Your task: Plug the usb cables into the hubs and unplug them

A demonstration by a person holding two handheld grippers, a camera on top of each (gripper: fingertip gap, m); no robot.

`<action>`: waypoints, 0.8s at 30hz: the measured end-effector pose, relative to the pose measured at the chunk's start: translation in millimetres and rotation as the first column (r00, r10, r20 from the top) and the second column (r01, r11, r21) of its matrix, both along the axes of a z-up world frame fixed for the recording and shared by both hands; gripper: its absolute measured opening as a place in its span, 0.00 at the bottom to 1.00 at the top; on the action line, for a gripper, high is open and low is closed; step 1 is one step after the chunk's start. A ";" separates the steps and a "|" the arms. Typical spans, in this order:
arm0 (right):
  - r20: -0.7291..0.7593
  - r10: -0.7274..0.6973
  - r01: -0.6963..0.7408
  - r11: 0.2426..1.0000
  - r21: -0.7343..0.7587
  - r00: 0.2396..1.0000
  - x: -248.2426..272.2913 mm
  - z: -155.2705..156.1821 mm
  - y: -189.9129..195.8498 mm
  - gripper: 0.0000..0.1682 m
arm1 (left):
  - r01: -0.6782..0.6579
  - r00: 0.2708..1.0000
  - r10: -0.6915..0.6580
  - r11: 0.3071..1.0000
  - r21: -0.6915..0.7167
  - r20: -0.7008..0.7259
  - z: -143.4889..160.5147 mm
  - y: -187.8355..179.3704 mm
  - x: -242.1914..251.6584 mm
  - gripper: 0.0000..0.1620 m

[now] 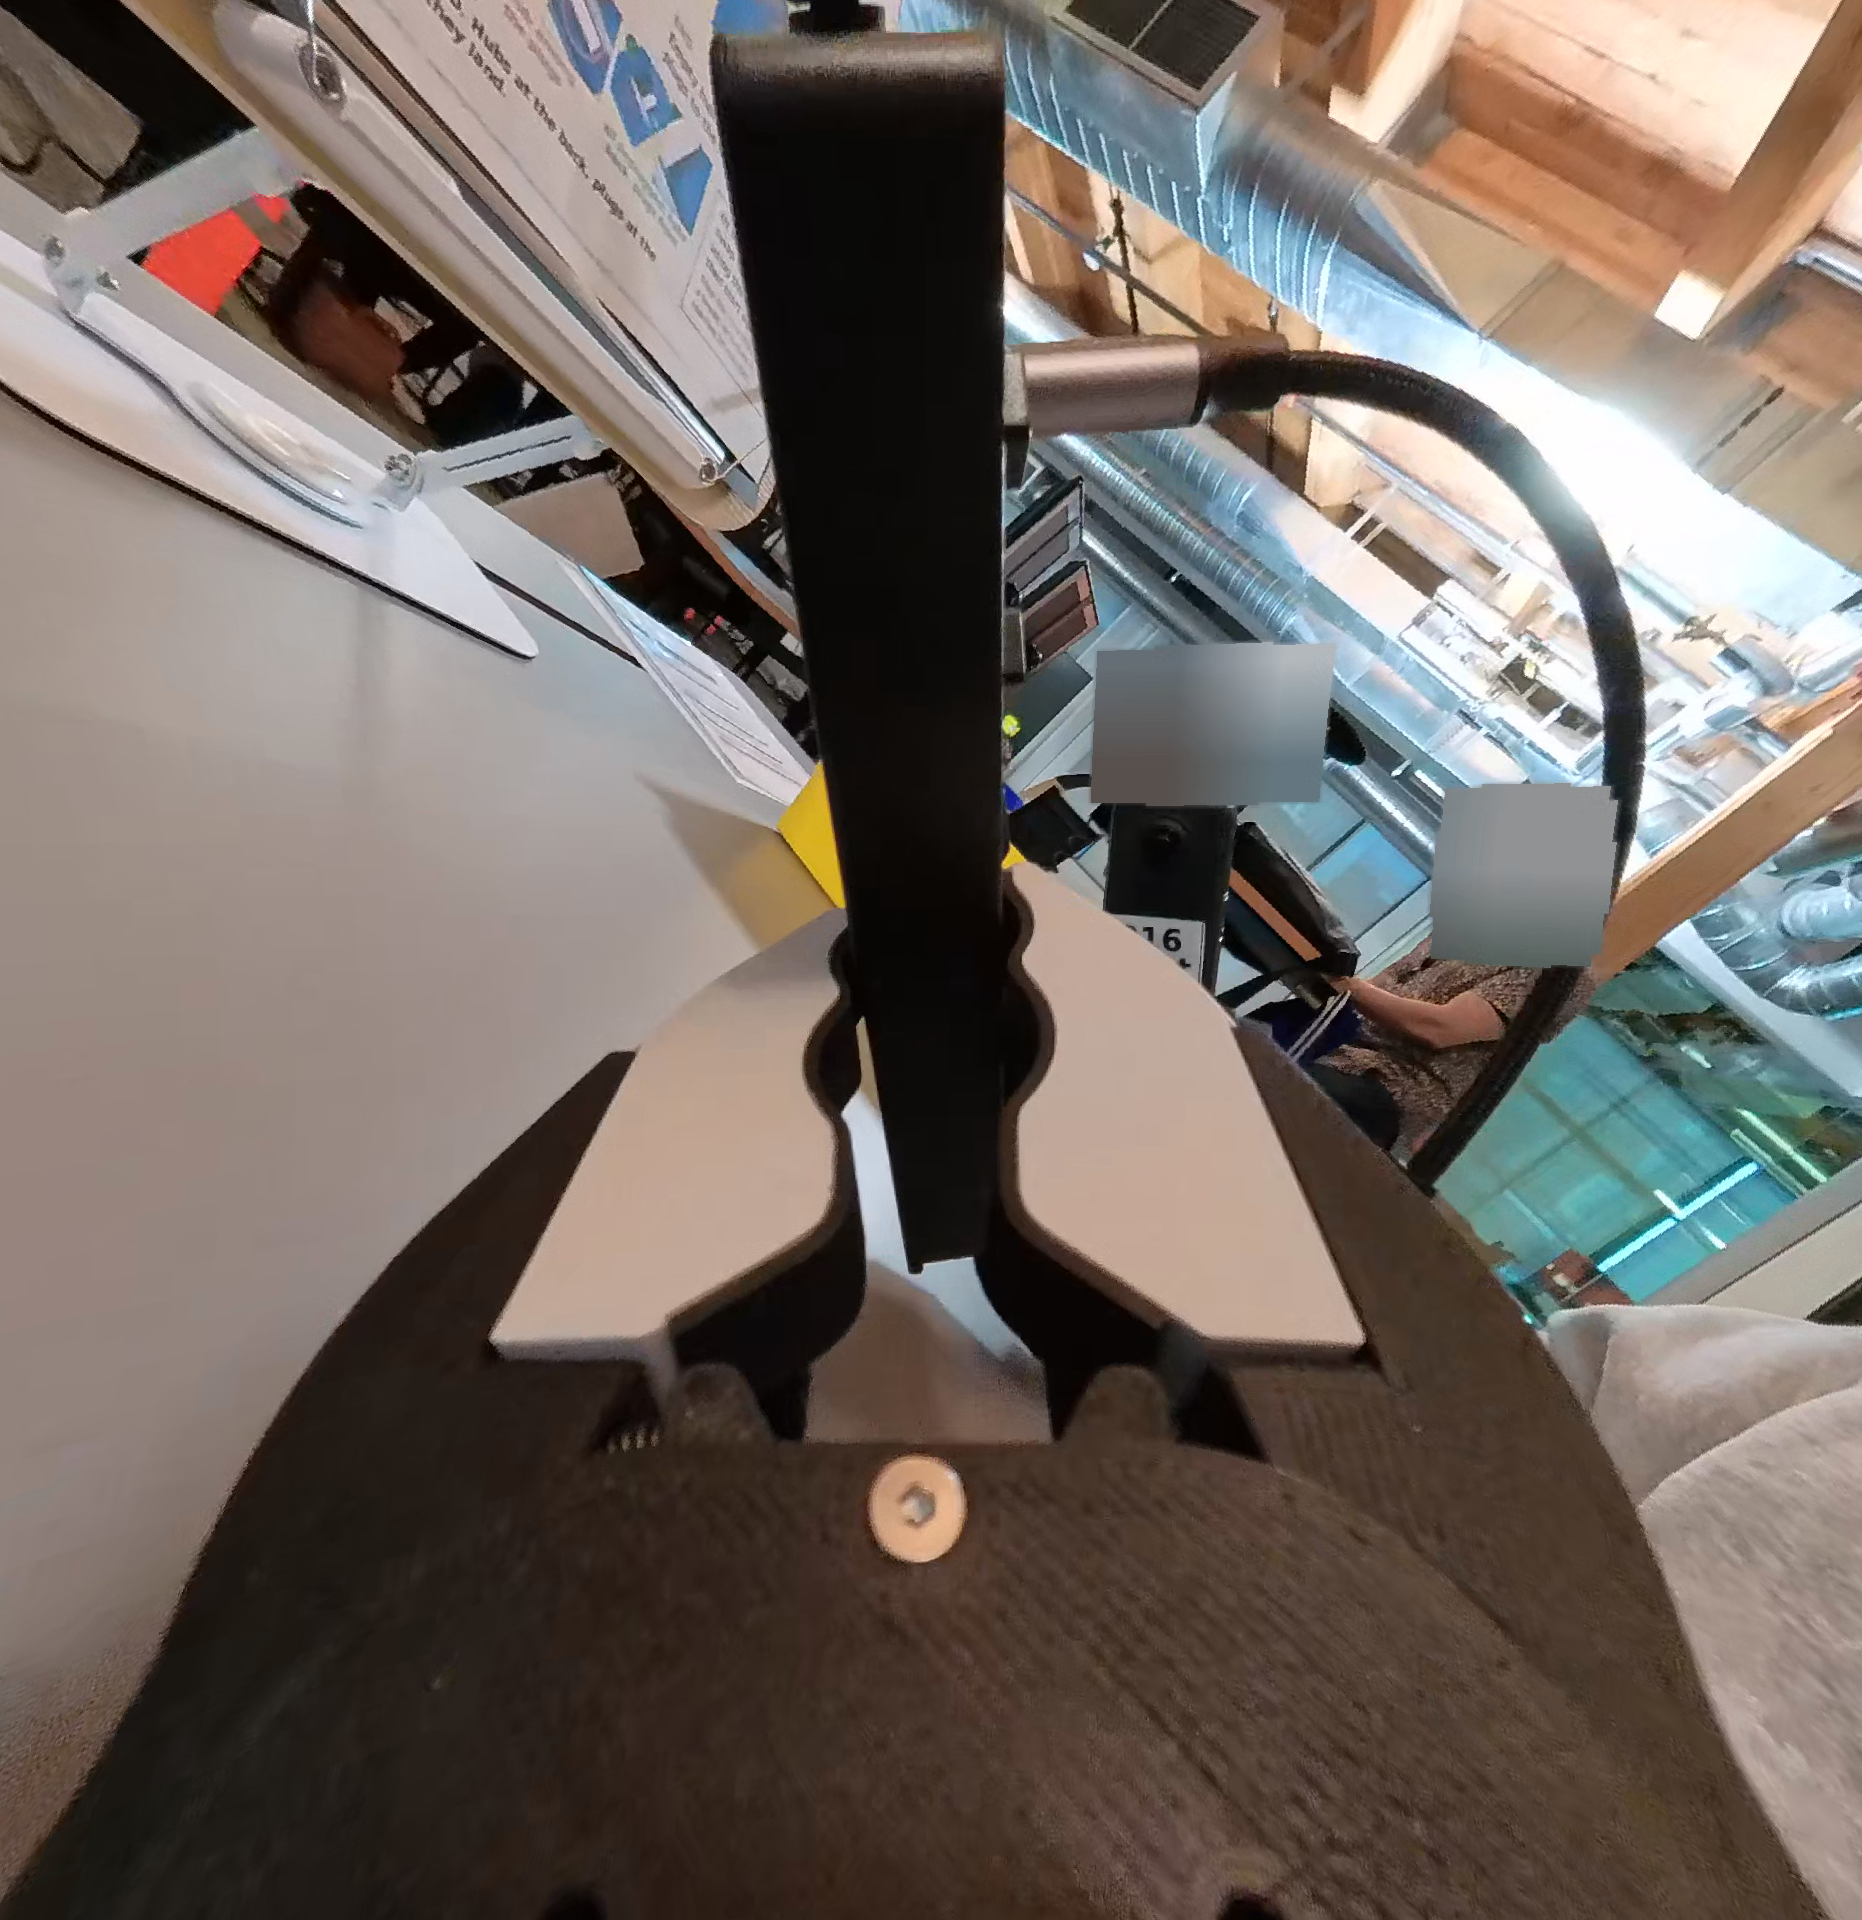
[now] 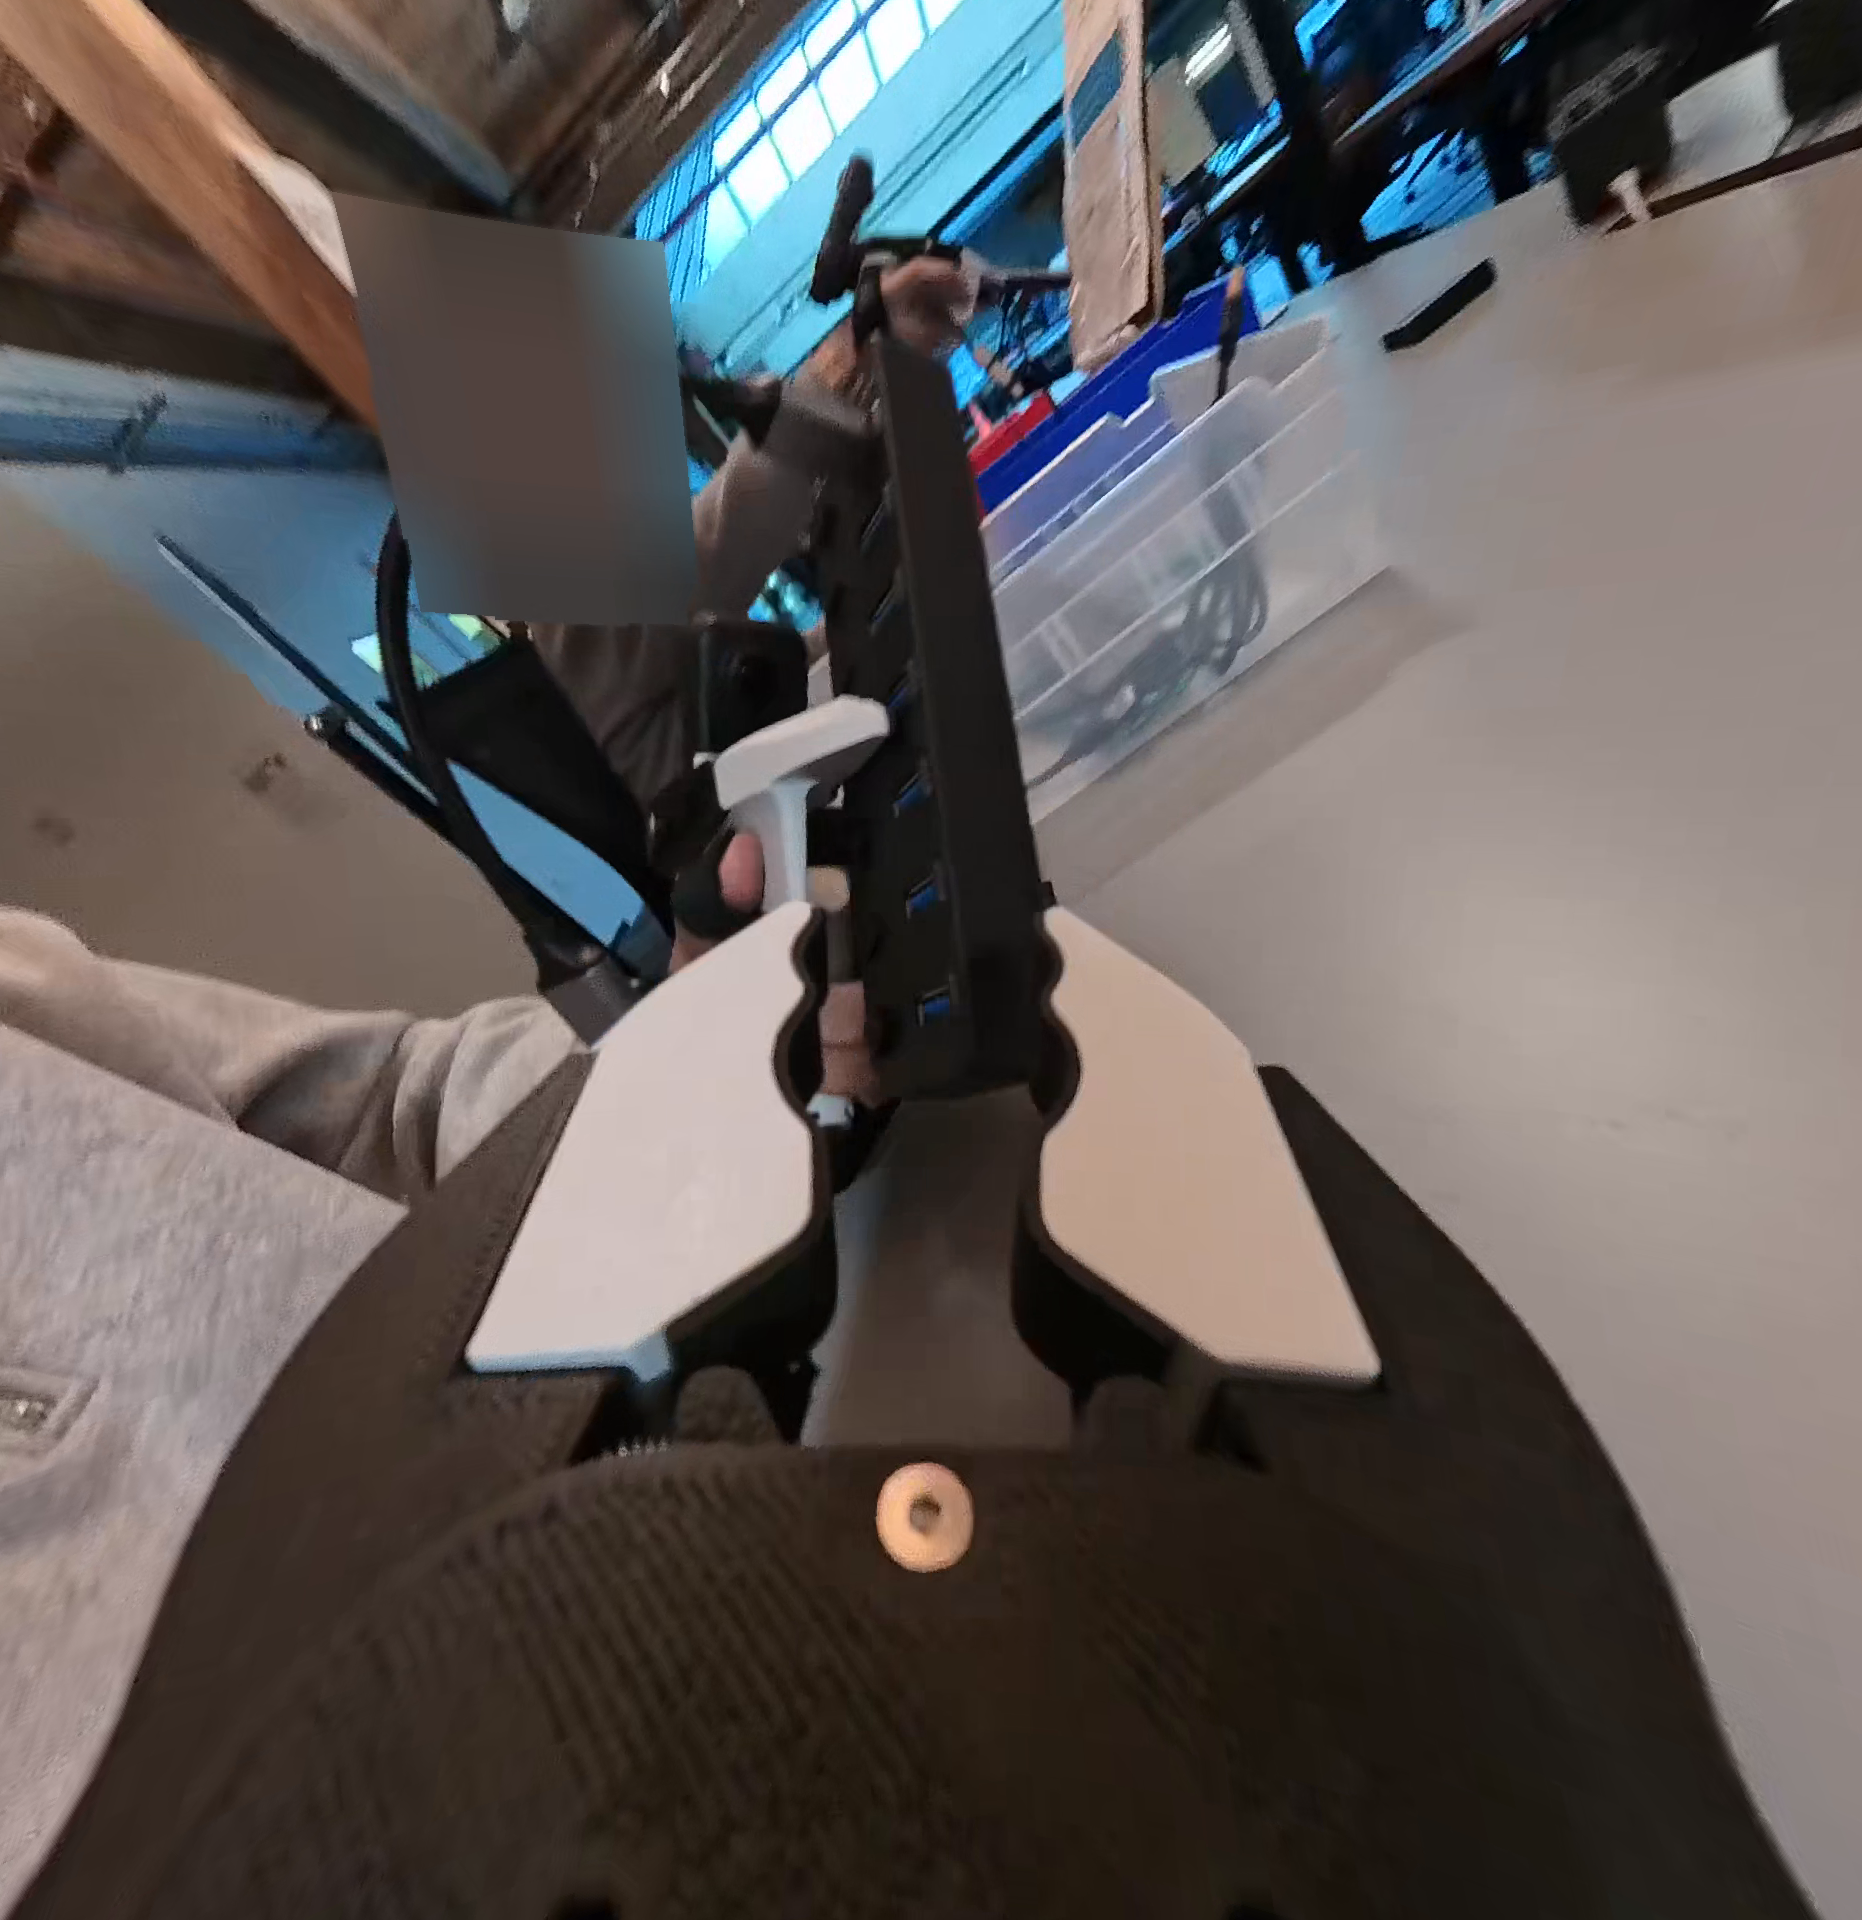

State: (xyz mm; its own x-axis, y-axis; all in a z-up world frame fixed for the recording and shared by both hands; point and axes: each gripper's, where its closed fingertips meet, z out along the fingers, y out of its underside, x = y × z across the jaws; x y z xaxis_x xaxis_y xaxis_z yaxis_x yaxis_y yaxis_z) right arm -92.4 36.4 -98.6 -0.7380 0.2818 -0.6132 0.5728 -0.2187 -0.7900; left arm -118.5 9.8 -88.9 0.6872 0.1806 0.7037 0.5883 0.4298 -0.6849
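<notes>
in the left wrist view the left gripper (image 1: 932, 997) is clenched on a long black usb hub (image 1: 870, 582), its two white-faced fingers (image 1: 698, 1153) pressing the slab's narrow sides near its lower end. the hub runs straight up toward 12 o'clock, lifted off the white table (image 1: 231, 935) that fills the 9 o'clock side. a usb cable (image 1: 1571, 644) is plugged into the hub's side toward 2 o'clock: its grey metal plug (image 1: 1114, 387) sits flush against the black edge, and the braided black cord arcs out and down toward 4 o'clock. a yellow patch (image 1: 815, 844) shows just behind the hub at 9 o'clock of the fingertips, and a white monitor stand (image 1: 283, 499) rests on the table toward 10 o'clock. a grey sleeve (image 1: 1737, 1507) lies at 4 o'clock.

in the right wrist view the right gripper (image 2: 927, 997) is likewise closed on a black hub (image 2: 948, 727) that rises toward 12 o'clock, tilted slightly left at its top. a column of blue ports (image 2: 911, 795) lines the face turned toward 9 o'clock. whether this is the same hub as in the other view cannot be told. just at 10 o'clock of the fingertips a hand (image 2: 745, 883) holds the white handle (image 2: 792, 769) of the other gripper. clear plastic bins (image 2: 1197, 540) stand on the white table (image 2: 1529, 831) toward 1 o'clock, and a grey sleeve (image 2: 179, 1195) fills the 8 o'clock side. this view is blurred, so finer detail of the ports is unclear.
</notes>
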 end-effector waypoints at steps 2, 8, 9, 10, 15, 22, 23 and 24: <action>-0.025 0.018 -0.017 0.999 0.042 1.000 4.2 -4.4 -6.1 0.21 | 0.007 1.000 -0.007 1.000 0.020 0.017 -0.4 -0.6 -0.5 0.17; 0.019 0.034 -0.034 0.999 -0.004 0.999 3.1 -4.8 -2.8 0.18 | 0.100 0.994 -0.104 0.989 0.111 0.027 7.8 3.5 7.6 0.16; 0.029 0.050 -0.050 0.999 -0.014 0.998 4.7 -5.3 -4.2 0.17 | 0.104 0.994 -0.107 0.989 0.106 0.020 7.9 4.7 9.0 0.16; 0.038 0.070 -0.069 0.997 -0.016 0.997 7.1 -6.1 -6.6 0.16 | 0.107 0.994 -0.109 0.990 0.097 0.014 7.5 6.0 10.3 0.16; 0.064 0.104 -0.104 0.995 0.006 0.993 13.5 -7.1 -12.6 0.15 | 0.093 0.996 -0.093 0.992 0.089 0.002 7.2 6.6 9.9 0.17; 0.129 0.050 -0.042 0.997 -0.062 0.990 12.1 -8.3 -16.3 0.15 | -0.011 1.000 0.012 0.999 0.032 -0.016 1.3 5.7 4.3 0.21; 0.129 0.043 -0.034 0.997 -0.067 0.991 11.8 -8.5 -16.6 0.15 | -0.010 1.000 0.010 0.999 0.032 -0.013 1.1 5.6 3.9 0.21; 0.127 0.038 -0.029 0.997 -0.068 0.991 11.5 -8.5 -16.9 0.15 | -0.006 1.000 0.006 0.999 0.035 -0.009 1.0 5.6 3.9 0.21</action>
State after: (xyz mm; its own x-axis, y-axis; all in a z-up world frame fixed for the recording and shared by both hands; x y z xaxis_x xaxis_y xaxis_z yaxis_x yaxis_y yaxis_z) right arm -80.8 19.5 -107.1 -0.6604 0.2141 -0.7197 0.6764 -0.2467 -0.6940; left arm -114.6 15.4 -87.8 0.6929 0.1603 0.7030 0.5791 0.4571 -0.6750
